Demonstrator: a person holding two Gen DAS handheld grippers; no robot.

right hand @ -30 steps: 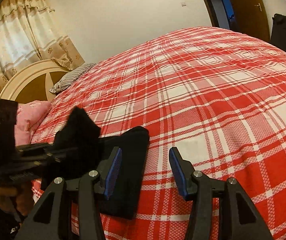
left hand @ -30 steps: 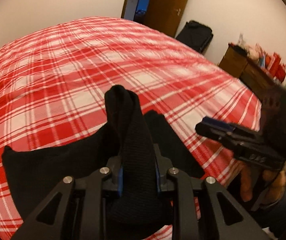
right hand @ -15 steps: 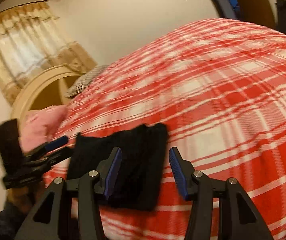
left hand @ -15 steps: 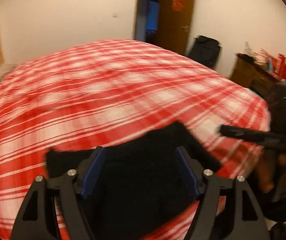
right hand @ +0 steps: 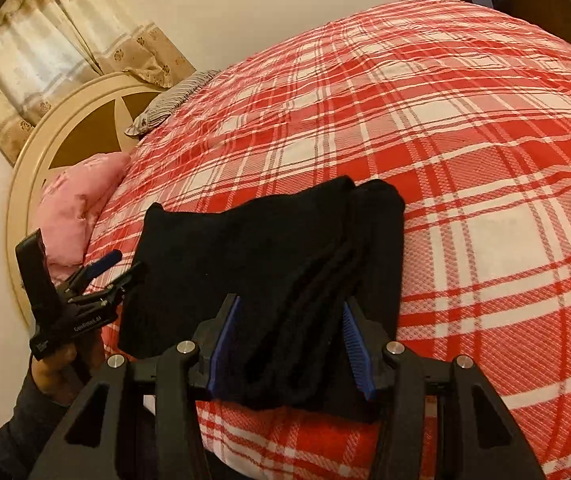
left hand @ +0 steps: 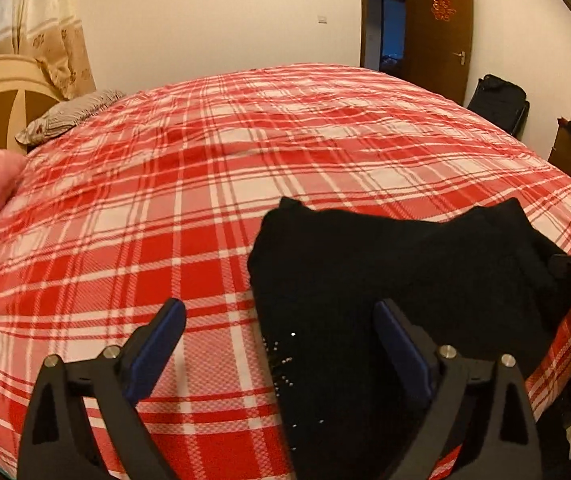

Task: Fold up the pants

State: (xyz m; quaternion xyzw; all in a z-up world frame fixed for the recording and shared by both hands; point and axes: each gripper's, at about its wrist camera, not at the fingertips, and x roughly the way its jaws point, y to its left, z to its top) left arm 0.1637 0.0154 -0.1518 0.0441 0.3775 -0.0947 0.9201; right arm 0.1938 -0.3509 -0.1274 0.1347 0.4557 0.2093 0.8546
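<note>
The left wrist view looks low and close across the bed (left hand: pixel 213 184) from its near edge, facing the door (left hand: pixel 437 28). The right wrist view looks from the same edge, angled toward the headboard (right hand: pixel 65 136). Both share the black pants (left hand: pixel 385 280) (right hand: pixel 253 248), the striped pillow (left hand: pixel 69 116) (right hand: pixel 173 100) and the plaid cover.

The left gripper (left hand: pixel 279 330) has its jaws spread wide and nothing between them, its blue-lined fingers (left hand: pixel 157 344) pointing forward and slightly down. The right gripper (right hand: pixel 291 338) also has its jaws apart, straddling a fold of black fabric without pinching it. A hand (right hand: pixel 55 368) grips the left gripper's handle from below.
</note>
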